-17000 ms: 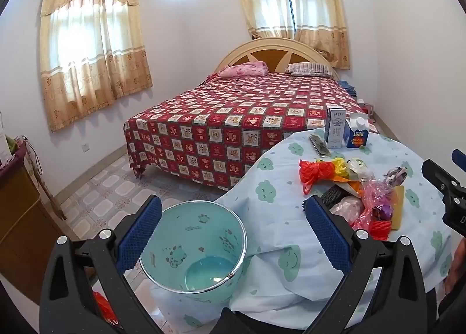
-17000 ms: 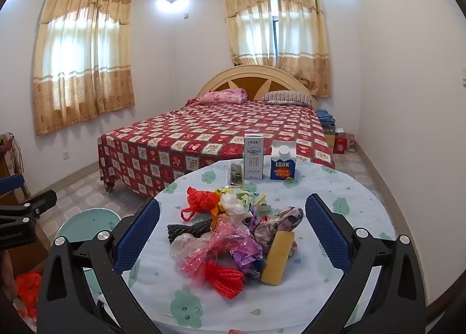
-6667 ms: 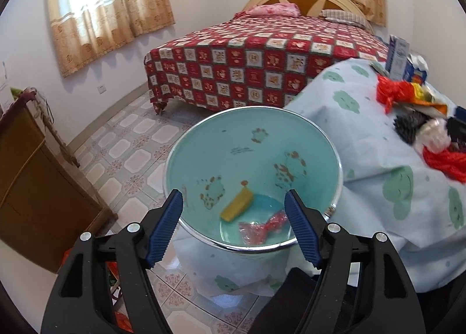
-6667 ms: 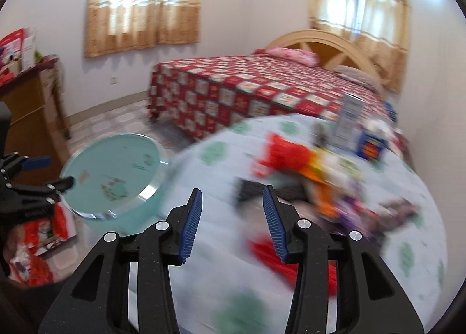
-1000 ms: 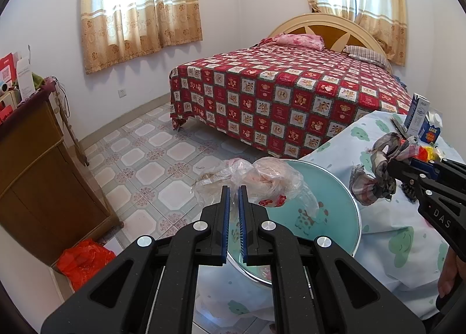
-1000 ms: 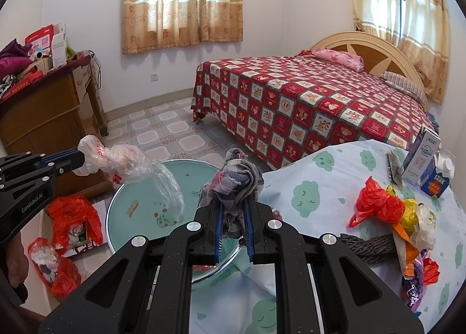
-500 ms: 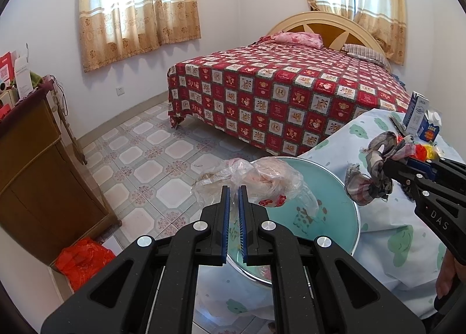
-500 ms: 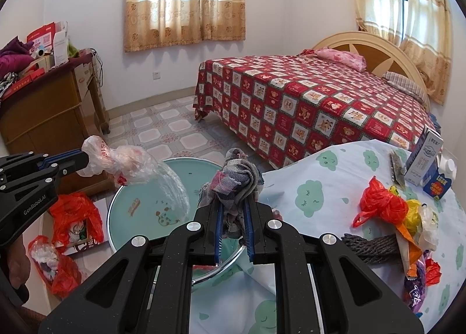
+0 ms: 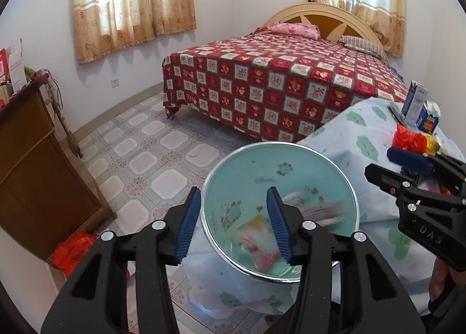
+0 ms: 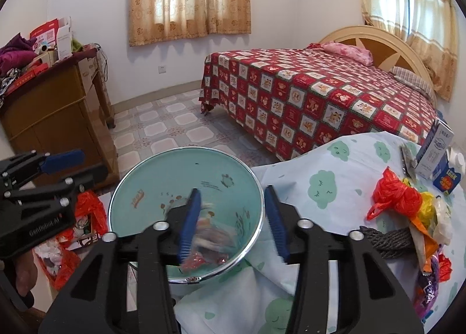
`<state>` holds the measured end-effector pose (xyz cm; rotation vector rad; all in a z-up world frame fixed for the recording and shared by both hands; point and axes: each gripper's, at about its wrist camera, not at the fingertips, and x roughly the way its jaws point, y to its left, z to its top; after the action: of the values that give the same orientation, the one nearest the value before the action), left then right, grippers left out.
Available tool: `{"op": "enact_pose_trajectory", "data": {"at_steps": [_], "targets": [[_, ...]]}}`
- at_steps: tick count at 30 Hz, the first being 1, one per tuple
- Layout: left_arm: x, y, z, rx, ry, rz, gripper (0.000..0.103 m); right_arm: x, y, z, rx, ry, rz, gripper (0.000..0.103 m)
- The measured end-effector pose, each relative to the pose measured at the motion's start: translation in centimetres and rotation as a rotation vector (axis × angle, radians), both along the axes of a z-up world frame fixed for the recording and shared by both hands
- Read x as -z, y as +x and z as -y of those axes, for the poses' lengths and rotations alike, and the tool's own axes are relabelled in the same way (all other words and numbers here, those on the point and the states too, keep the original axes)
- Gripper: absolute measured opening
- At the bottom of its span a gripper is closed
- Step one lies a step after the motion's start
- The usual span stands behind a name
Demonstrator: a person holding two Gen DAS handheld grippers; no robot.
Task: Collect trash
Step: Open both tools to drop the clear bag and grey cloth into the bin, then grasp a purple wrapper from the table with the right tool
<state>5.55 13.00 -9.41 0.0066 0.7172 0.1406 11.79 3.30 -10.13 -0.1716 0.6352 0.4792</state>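
A light teal bin [image 9: 279, 171] with a chrome rim stands on the floor beside the table; it also shows in the right wrist view [image 10: 186, 177]. My left gripper [image 9: 234, 222] is open and empty above the bin's near rim. My right gripper [image 10: 231, 222] is open and empty over the bin. A clear plastic bag [image 9: 256, 243] and a plaid cloth [image 9: 317, 209] lie blurred inside the bin. More trash stays on the table: a red bag [image 10: 396, 195], a dark rope bundle [image 10: 384, 239] and coloured wrappers [image 10: 431, 273].
The table wears a pale blue cloud-print cloth [image 10: 335, 177]. Two cartons [image 10: 437, 156] stand at its far side. A bed with a red patterned cover [image 9: 279, 83] lies behind. A brown cabinet [image 9: 35, 165] stands left, with red bags [image 10: 87, 211] on the floor.
Both grippers have opened. The clear plastic bag has dropped from the left and the plaid cloth from the right, and both are now in the bin.
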Motion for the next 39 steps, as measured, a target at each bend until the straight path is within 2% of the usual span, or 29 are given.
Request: {"op": "enact_pose_trajectory", "data": {"at_steps": [3, 6, 13, 18, 21, 27, 28, 29, 30, 39], "targets": [[0.5, 0.1, 0.4, 0.013, 0.007, -0.014, 0.05, -0.1, -0.3, 1.4, 0.035, 0.002, 0.007, 0.047], [1.6, 0.0, 1.6, 0.032, 0.024, -0.034, 0.058, -0.5, -1.3, 4.1, 0.094, 0.004, 0.023, 0.047], [3.3, -0.2, 3.5, 0.096, 0.052, -0.077, 0.059, -0.7, -4.5, 14.9, 0.344, -0.005, 0.051, 0.05], [3.6, -0.7, 4.9, 0.128, 0.076, -0.083, 0.06, 0.9, -5.8, 21.2, 0.487, 0.01, 0.009, 0.052], [3.9, -0.8, 5.1, 0.136, 0.085, -0.091, 0.06, 1.5, -5.4, 22.3, 0.507, 0.039, -0.016, 0.053], [3.8, -0.8, 5.2, 0.139, 0.092, -0.09, 0.06, 2.9, -2.7, 21.7, 0.493, 0.042, -0.063, 0.057], [3.8, -0.8, 5.2, 0.139, 0.091, -0.091, 0.06, 3.1, -2.4, 21.7, 0.495, 0.036, -0.071, 0.054], [3.8, -0.8, 5.2, 0.139, 0.091, -0.091, 0.06, 3.5, -2.2, 21.8, 0.484, 0.044, -0.097, 0.03], [3.8, -0.8, 5.1, 0.138, 0.089, -0.092, 0.06, 3.7, -2.2, 21.7, 0.474, 0.037, -0.114, 0.024], [2.7, -1.2, 6.6, 0.173, 0.091, -0.073, 0.06, 1.0, -5.3, 21.5, 0.423, 0.069, -0.026, 0.02]]}}
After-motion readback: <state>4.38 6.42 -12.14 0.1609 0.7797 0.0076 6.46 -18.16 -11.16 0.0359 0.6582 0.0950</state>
